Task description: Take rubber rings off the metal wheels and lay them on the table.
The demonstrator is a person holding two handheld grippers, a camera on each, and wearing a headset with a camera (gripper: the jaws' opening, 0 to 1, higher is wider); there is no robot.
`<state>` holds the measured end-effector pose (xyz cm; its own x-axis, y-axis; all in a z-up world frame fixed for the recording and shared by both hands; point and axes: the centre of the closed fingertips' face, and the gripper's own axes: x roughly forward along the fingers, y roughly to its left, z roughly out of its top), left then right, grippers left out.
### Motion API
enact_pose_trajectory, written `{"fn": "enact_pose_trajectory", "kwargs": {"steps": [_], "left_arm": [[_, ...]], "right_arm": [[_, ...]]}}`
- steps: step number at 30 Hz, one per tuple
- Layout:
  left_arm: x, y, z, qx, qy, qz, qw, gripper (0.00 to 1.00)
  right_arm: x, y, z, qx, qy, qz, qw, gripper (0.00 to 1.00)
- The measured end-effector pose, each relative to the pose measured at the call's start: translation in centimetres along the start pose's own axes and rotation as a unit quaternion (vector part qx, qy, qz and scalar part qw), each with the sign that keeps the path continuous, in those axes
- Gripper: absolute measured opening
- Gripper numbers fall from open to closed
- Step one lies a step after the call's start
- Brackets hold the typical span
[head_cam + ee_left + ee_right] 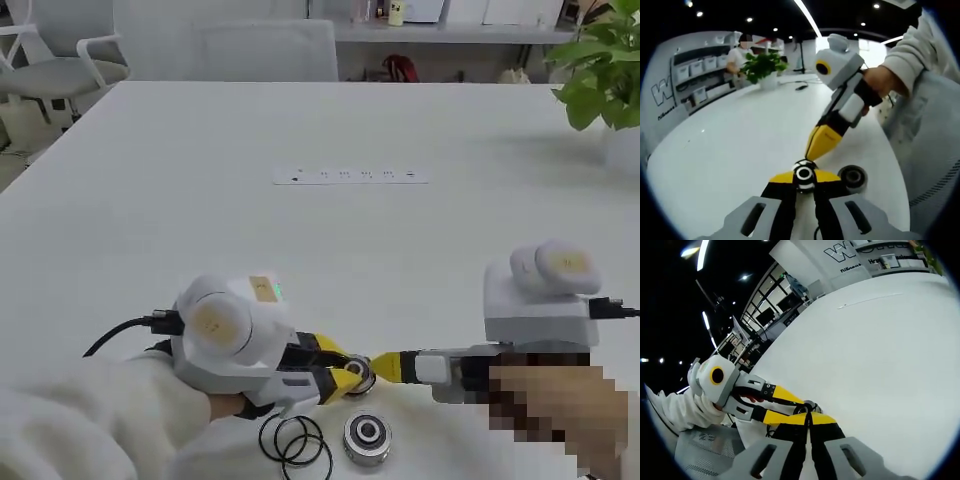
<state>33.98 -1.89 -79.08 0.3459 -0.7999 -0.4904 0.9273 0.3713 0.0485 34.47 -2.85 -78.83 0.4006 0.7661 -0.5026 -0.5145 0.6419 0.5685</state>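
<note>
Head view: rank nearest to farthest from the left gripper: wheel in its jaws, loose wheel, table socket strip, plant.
1. Held wheel, clamped by left gripper.
2. Loose wheel, near table edge.
3. Socket strip, mid-table.
4. Plant, far right.

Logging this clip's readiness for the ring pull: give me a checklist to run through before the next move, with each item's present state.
1. Hold: the left gripper clamps the metal wheel between its jaws: ok.
2. Contact: the right gripper, jaws shut, touches the wheel's rim: ok.
3. Whether those tips grip anything: cannot tell.
4. Laying spot: bare table beside the loose rings: ok.
5. Clearance: the second wheel lies apart from the grippers: ok.
</note>
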Motion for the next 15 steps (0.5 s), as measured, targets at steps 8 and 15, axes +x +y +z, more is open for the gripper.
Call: {"fn": "enact_pose_trajectory", "kwargs": {"steps": [8,15], "left_arm": [[-0.3,0.2,0.0,-0.002,-0.001,-0.001,1.0,0.14],[-0.5,0.2,0.0,-0.005,-0.002,-0.002,1.0,0.14]], "right_arm": [[-0.1,0.7,0.3,-0.005,-0.005,0.005,1.0,0.0],[0.0,1.3,0.5,-0.006,-0.008,0.01,0.9999,0.0]]}}
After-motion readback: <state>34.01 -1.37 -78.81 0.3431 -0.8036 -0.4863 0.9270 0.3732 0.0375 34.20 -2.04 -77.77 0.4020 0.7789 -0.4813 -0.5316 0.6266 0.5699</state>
